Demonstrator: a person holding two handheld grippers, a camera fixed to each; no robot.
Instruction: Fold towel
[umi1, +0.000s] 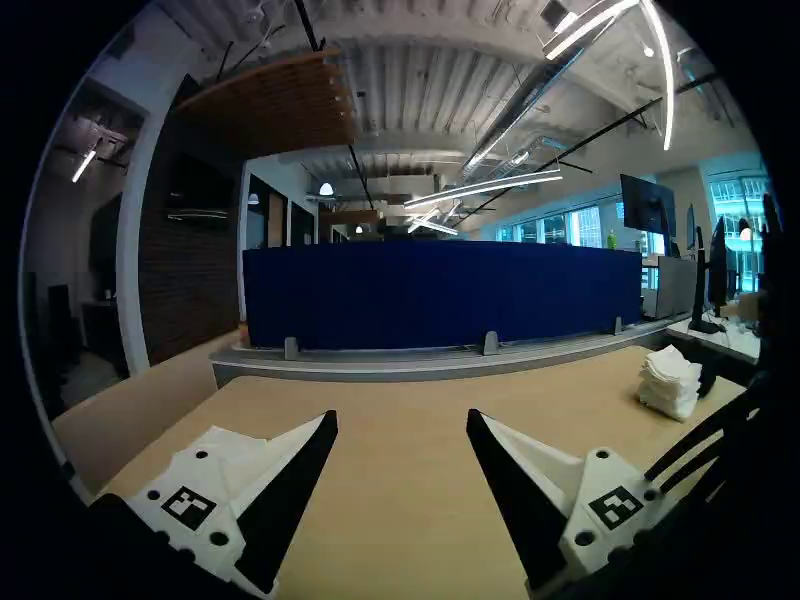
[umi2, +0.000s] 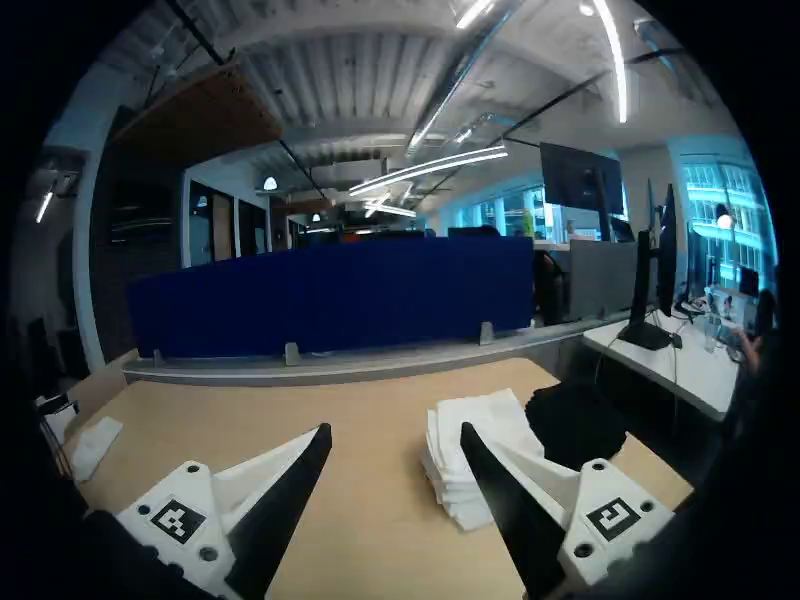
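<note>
Your left hand-held gripper (umi1: 400, 415) has its two fingers spread wide apart with nothing between them, poised low over the pale wooden worktop (umi1: 400, 500). From this gripper the stack of folded white towels (umi1: 668, 380) lies well apart, ahead and off to the right, near the worktop's far right corner.

Your right hand-held gripper (umi2: 395, 428) is also spread open and empty. In the right gripper view the same stack sits just ahead of it and slightly to the right. The right finger crosses in front of the stack's lower part, but you cannot tell from here whether it touches the towels. The left finger stands clear of them, over bare wood. No towel lies between the fingers.

A black bundle (umi2: 575, 420), too dark to identify, rests just beside the stack on its right, close to the worktop's edge. A single white cloth (umi2: 95, 445) lies flat at the far left edge of the worktop, well apart from the stack. A blue partition (umi2: 330, 295) runs along the back edge, and a monitor (umi2: 655, 260) stands on the neighbouring desk to the right.
</note>
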